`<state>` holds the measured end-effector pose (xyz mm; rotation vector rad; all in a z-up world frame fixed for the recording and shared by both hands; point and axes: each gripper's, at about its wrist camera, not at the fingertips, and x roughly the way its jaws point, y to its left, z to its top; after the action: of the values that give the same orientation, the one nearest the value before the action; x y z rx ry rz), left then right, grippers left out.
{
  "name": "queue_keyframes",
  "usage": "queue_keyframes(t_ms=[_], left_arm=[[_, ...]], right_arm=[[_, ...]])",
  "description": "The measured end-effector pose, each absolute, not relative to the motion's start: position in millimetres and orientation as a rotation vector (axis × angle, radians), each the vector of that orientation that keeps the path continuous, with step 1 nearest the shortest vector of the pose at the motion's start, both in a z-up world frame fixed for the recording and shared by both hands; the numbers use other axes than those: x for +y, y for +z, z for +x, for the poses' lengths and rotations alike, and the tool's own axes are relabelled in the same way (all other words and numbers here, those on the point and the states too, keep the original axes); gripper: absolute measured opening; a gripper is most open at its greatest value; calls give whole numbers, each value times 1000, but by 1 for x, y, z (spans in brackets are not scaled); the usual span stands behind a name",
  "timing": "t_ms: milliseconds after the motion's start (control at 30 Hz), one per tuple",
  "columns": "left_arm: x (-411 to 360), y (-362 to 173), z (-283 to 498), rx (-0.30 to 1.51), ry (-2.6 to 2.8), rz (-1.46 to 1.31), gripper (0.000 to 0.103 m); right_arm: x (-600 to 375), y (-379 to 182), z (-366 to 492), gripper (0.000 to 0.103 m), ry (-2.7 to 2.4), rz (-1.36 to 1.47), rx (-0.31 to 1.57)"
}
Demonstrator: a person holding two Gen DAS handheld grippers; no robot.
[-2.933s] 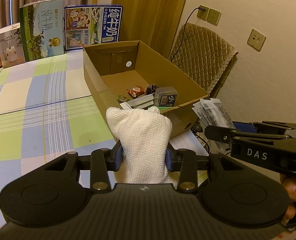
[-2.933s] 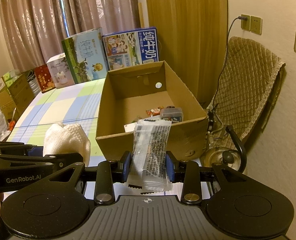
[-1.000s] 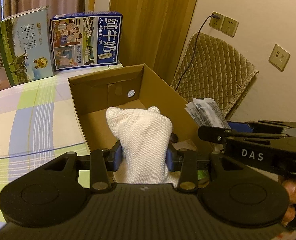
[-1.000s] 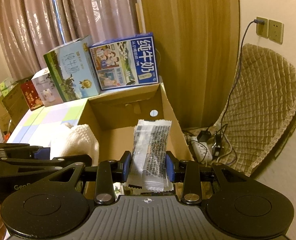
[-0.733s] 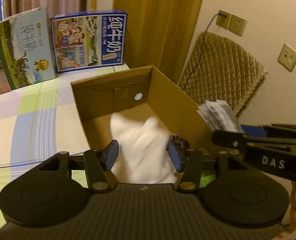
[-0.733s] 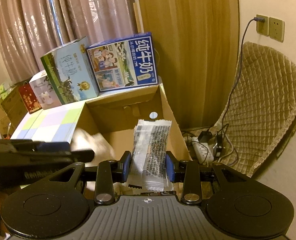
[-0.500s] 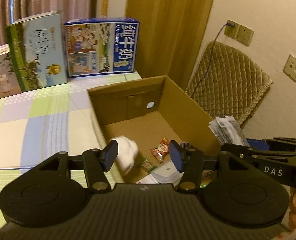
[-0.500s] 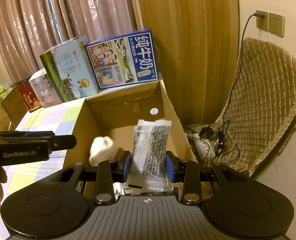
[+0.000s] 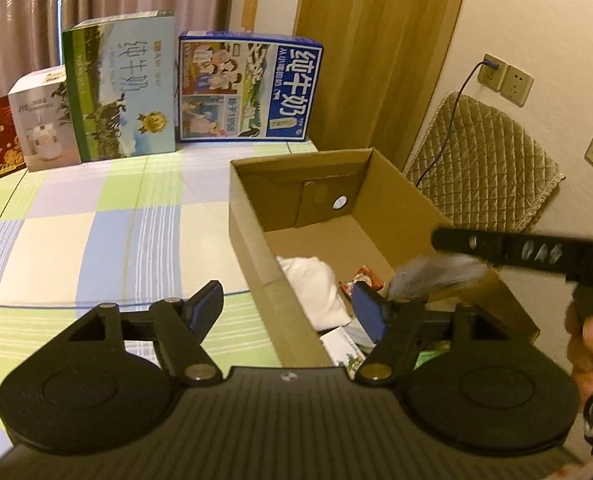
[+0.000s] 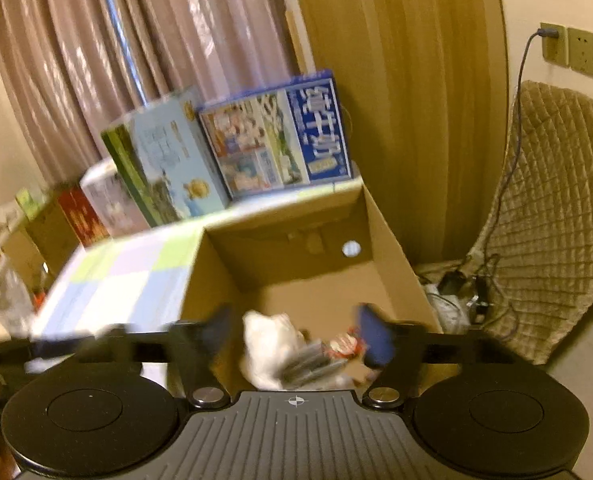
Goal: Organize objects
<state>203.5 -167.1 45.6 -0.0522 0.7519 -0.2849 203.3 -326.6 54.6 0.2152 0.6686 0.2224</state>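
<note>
Hovering: left gripper [image 9: 286, 307] hangs above the near left wall of the cardboard box [image 9: 252, 216], jaws spread wide with nothing between them.
Right gripper: right gripper [image 10: 296, 334] is over the box's near end, jaws also wide apart and gripping nothing; the view is motion-blurred.
Right gripper from the left camera: a dark bar [image 9: 536, 250] crossing above the box's right wall, with a person's hand [image 9: 588, 336] on its handle.
White cloth: white knitted cloth [image 9: 316, 292] lies crumpled on the box floor against the left wall, near end.
Snack packet: clear packet with dark print [image 10: 310, 362] shows as a blur inside the box, just right of the cloth; whether it is resting or in the air cannot be told. In the left view it is a grey smear [image 9: 432, 274] under the right gripper.
Other contents: red wrapped sweet [image 9: 366, 278] and a white card [image 9: 342, 346] lie on the box floor beside the cloth.
Box position: on the checked tablecloth [image 9: 96, 232], at the table's right edge.
Background: blue milk carton box [image 9: 248, 88] and green milk carton box [image 9: 122, 92] stand upright at the table's far side.
</note>
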Motion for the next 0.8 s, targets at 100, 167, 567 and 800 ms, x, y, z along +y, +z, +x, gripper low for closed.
queue_keyframes(t_ms=[100, 167, 567, 800], left_arm=[[-163, 43, 196, 756, -287, -50, 71], [-162, 43, 189, 757, -292, -52, 77], [-161, 51, 123, 750, -299, -40, 102], [-170, 58, 77, 755, -291, -28, 102]], right_arm=[[-328, 60, 195, 73, 220, 210, 652], [-329, 63, 185, 73, 212, 193, 651], [-344, 67, 103, 84, 179, 176, 703], [-343, 71, 52, 95, 185, 141, 736]])
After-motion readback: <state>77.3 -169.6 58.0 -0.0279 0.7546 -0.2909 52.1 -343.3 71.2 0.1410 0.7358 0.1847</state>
